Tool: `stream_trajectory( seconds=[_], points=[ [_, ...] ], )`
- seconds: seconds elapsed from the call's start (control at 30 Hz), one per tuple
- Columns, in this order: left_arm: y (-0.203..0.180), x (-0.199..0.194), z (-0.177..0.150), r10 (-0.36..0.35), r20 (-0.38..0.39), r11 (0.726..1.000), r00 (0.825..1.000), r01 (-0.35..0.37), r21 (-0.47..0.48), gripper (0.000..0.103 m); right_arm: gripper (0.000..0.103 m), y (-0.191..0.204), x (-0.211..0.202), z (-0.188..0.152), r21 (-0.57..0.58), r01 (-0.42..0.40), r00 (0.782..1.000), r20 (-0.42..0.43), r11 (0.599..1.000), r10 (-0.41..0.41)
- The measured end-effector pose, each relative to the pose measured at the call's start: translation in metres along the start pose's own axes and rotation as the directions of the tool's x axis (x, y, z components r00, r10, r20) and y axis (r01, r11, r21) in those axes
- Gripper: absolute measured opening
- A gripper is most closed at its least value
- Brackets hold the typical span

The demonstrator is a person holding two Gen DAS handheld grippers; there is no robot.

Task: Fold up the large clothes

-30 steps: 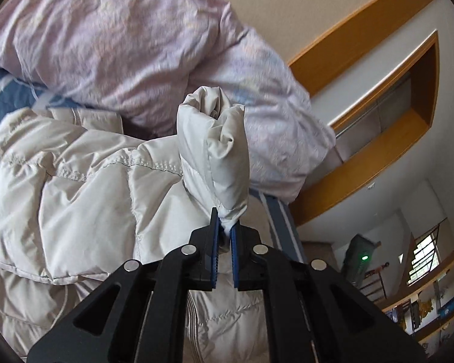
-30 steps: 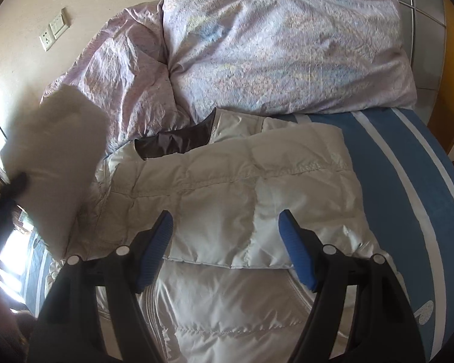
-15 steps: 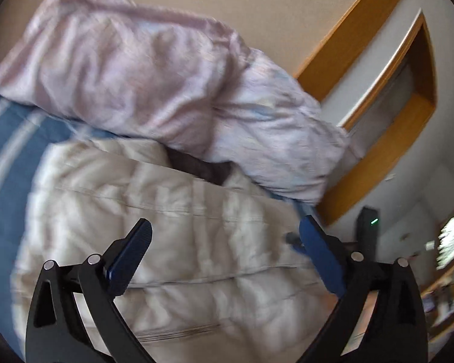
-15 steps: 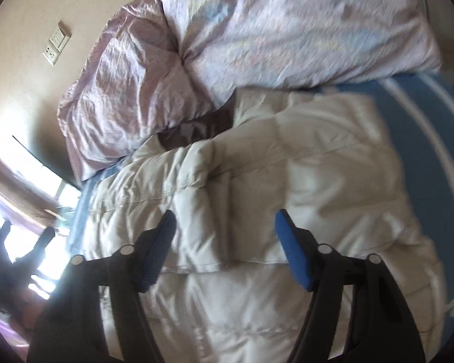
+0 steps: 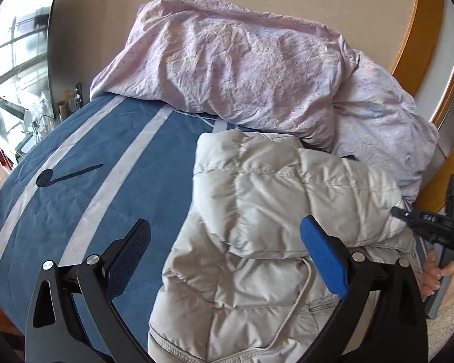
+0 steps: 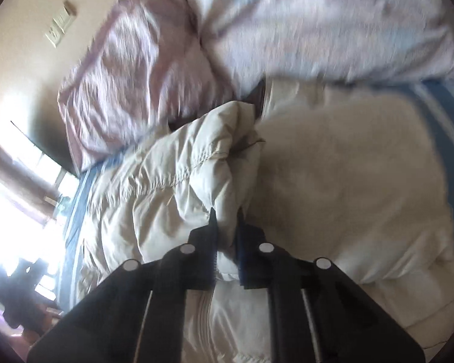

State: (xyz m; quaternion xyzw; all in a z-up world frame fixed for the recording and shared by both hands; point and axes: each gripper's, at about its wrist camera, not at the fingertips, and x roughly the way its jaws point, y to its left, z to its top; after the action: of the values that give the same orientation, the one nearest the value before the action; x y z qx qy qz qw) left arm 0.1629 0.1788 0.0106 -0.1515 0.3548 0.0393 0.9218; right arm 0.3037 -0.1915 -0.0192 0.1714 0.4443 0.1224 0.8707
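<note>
A cream quilted puffer jacket [image 5: 272,196] lies on the blue striped bed sheet [image 5: 90,166], its upper part folded over its lower part. My left gripper [image 5: 224,225] hovers open over the jacket's left edge with nothing between its blue pads. In the right wrist view the same jacket [image 6: 348,196] fills the frame. My right gripper [image 6: 226,214] is closing, its pads pressed on a raised fold of the jacket. From the left wrist view, the right gripper's black body [image 5: 432,230] shows at the jacket's right edge, with a hand [image 5: 439,275] on its handle.
Crumpled lilac bedding [image 5: 242,66] is piled against the wall behind the jacket. A wooden frame [image 5: 420,30] runs along the right. A bright window [image 5: 15,45] and a cluttered ledge stand at the far left. A wall socket [image 6: 59,27] sits on the beige wall.
My left gripper let go of the jacket's sleeve, opened wide and swung left over the bed. My right gripper moved in and shut on a fold of the jacket.
</note>
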Motion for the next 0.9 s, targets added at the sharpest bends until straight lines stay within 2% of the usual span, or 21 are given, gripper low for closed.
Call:
stream_trajectory(
  seconds=[0.07,0.1,0.13,0.2,0.23,0.27,0.37,0.43,0.5,0.57,0.63,0.67,0.73,0.83,0.9],
  points=[
    [-0.002,0.003,-0.002,0.024,0.001,1.0,1.0,-0.024,0.016,0.1,0.012,-0.007,0.015,-0.004,0.011,0.06,0.996,-0.064,0.998,-0.06],
    [-0.002,0.004,-0.003,0.034,0.003,0.999,0.999,-0.034,0.024,0.1,0.015,-0.01,0.027,-0.008,0.003,0.095,0.99,-0.107,0.995,-0.094],
    [-0.001,0.005,-0.005,0.039,0.005,0.999,0.999,-0.039,0.03,0.1,0.02,-0.01,0.032,-0.01,-0.016,0.117,0.986,-0.114,0.993,-0.118],
    [-0.002,0.003,-0.007,0.041,0.013,0.998,0.999,-0.042,0.049,0.1,0.026,-0.002,0.026,-0.011,-0.076,0.161,0.982,-0.085,0.984,-0.167],
    [-0.001,0.001,-0.008,0.042,0.022,0.997,0.999,-0.044,0.057,0.1,0.036,0.001,0.017,-0.008,-0.084,0.191,0.979,-0.053,0.978,-0.196],
    [-0.001,-0.001,-0.009,0.045,0.032,0.997,0.998,-0.047,0.065,0.1,0.039,0.003,0.008,-0.007,-0.081,0.201,0.979,-0.017,0.976,-0.203],
    [0.001,-0.006,-0.01,0.066,0.057,0.993,0.996,-0.071,0.092,0.102,0.041,0.012,-0.028,-0.002,-0.095,0.179,0.976,0.142,0.979,-0.165],
    [0.003,-0.006,-0.009,0.072,0.059,0.993,0.996,-0.077,0.092,0.102,0.041,0.018,-0.032,-0.001,-0.129,0.114,0.986,0.138,0.985,-0.096],
    [0.006,-0.003,-0.009,0.069,0.047,0.994,0.997,-0.073,0.078,0.102,0.041,0.024,-0.025,-0.002,-0.161,0.051,0.995,0.091,0.986,-0.037],
    [0.009,0.001,-0.01,0.059,0.032,0.996,0.998,-0.061,0.057,0.102,0.041,0.026,-0.009,-0.004,-0.171,0.015,1.0,0.022,0.985,-0.011],
    [0.013,0.002,-0.013,0.053,0.023,0.997,0.998,-0.054,0.048,0.102,0.04,0.02,0.022,-0.005,-0.136,0.056,0.994,-0.086,0.989,-0.068],
    [0.014,0.002,-0.014,0.053,0.021,0.997,0.998,-0.054,0.046,0.102,0.039,0.009,0.043,-0.006,-0.09,0.047,0.984,-0.166,0.995,-0.062],
    [0.021,0.002,-0.018,0.075,0.018,0.996,0.997,-0.076,0.043,0.102,0.039,-0.004,0.057,-0.004,-0.016,0.0,0.983,-0.186,1.0,-0.003],
    [0.033,-0.001,-0.025,0.122,0.025,0.991,0.992,-0.123,0.05,0.102,0.038,-0.014,0.049,0.002,0.067,-0.052,0.976,-0.21,0.996,0.065],
    [0.043,-0.007,-0.029,0.127,0.034,0.99,0.991,-0.128,0.056,0.102,0.045,-0.018,0.031,0.002,0.077,-0.091,0.973,-0.204,0.993,0.105]
  ],
)
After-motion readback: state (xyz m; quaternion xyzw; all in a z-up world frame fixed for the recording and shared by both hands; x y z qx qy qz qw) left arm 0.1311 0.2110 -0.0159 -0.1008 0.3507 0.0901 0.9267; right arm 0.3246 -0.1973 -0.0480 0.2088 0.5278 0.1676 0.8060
